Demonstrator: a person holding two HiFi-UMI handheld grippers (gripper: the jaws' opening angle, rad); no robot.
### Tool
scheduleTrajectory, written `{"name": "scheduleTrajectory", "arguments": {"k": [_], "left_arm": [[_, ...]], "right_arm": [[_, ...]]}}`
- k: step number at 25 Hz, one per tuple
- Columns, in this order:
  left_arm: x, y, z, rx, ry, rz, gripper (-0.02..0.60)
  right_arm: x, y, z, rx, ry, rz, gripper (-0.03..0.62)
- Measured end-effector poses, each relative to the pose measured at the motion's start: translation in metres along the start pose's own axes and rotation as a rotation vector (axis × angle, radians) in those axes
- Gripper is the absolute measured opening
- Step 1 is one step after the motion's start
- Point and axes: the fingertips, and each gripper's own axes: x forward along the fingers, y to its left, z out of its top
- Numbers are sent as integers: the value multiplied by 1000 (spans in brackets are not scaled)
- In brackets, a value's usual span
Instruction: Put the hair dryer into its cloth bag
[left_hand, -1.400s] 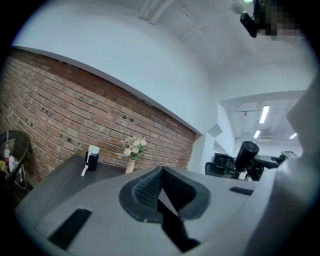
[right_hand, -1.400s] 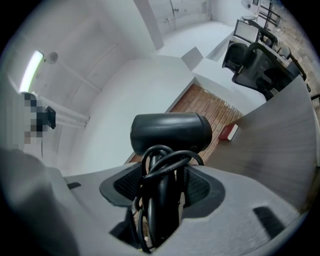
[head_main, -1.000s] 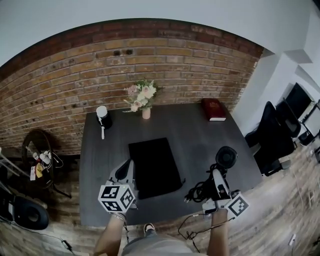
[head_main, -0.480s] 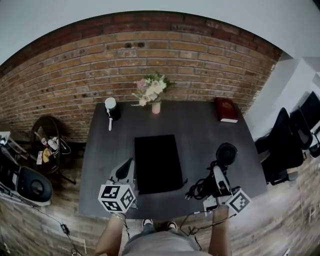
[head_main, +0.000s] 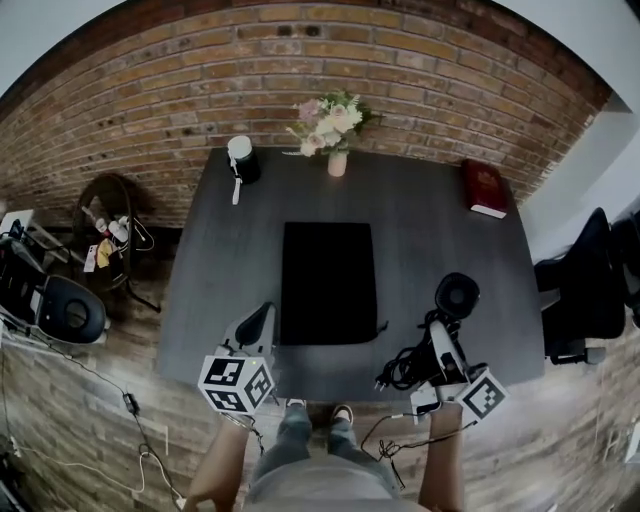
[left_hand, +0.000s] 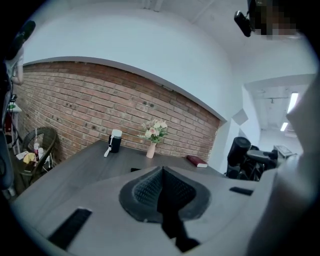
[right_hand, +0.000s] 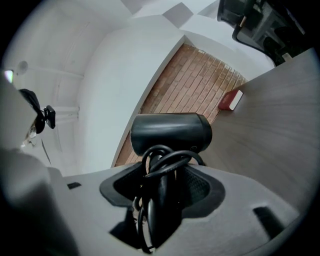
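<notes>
The black cloth bag lies flat in the middle of the dark table. At the front right, my right gripper is shut on the handle of the black hair dryer, whose cord is coiled around the handle. In the right gripper view the dryer's barrel stands above the jaws and cord loops hang between the fingers of my right gripper. My left gripper is shut and empty, just left of the bag's near corner. The left gripper view shows the left gripper with its jaws pressed together and the dryer off to the right.
A vase of flowers, a red book and a black-and-white device stand along the table's far edge by the brick wall. A black chair is to the right, and a round stand with clutter to the left.
Both grippers have sunk a little near the table's front edge. The head view has tipped further down, so the table shows more from above. The dryer stays in the right gripper.
</notes>
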Motion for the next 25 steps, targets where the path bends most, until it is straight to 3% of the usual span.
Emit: {"name": "scheduleTrajectory", "arguments": {"k": [8,15,25], "left_arm": [[-3,7,-77,-58,113,36,6],[-4,6,-112,-78,162,29,6],[1,2,-124,59,272,-59,9]], "right_arm": [[-9,-26,-59,8,163,-39,235],[-16,-44,-84,34,208,-77,235],[-21,-43,-87,57,196,-82,235]]}}
